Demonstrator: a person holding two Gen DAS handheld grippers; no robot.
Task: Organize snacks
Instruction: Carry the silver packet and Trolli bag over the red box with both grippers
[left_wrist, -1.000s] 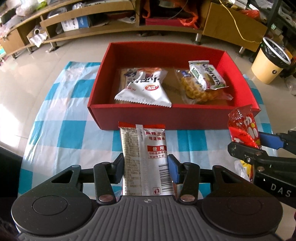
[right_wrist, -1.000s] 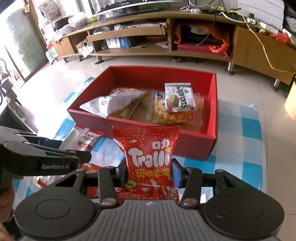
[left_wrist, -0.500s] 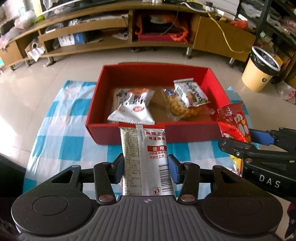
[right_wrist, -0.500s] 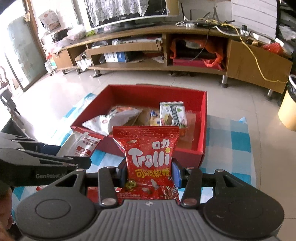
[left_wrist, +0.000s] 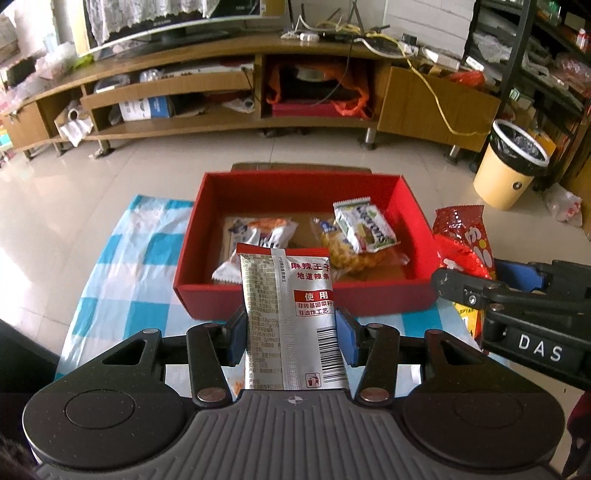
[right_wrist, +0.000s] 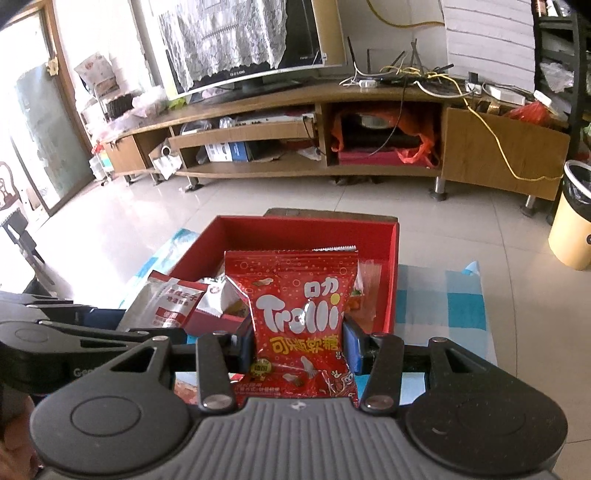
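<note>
Snacks clamped, box ahead

Left hand-held gripper (left_wrist: 291, 332) is clamped on a silver spicy-strip packet (left_wrist: 290, 317); right hand-held gripper (right_wrist: 298, 345) pinches a red Trolli bag (right_wrist: 295, 314). Beyond them, the red box (left_wrist: 306, 297) holds other snacks on checkered cloth (left_wrist: 125, 266).

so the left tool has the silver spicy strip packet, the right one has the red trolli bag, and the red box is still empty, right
Not quite: the red box is not empty. The left wrist view shows a white snack bag and a green-and-white packet lying on a clear bag of yellow snacks inside it. The rest holds: the left tool grips the silver packet, and the right tool grips the Trolli bag.
</note>
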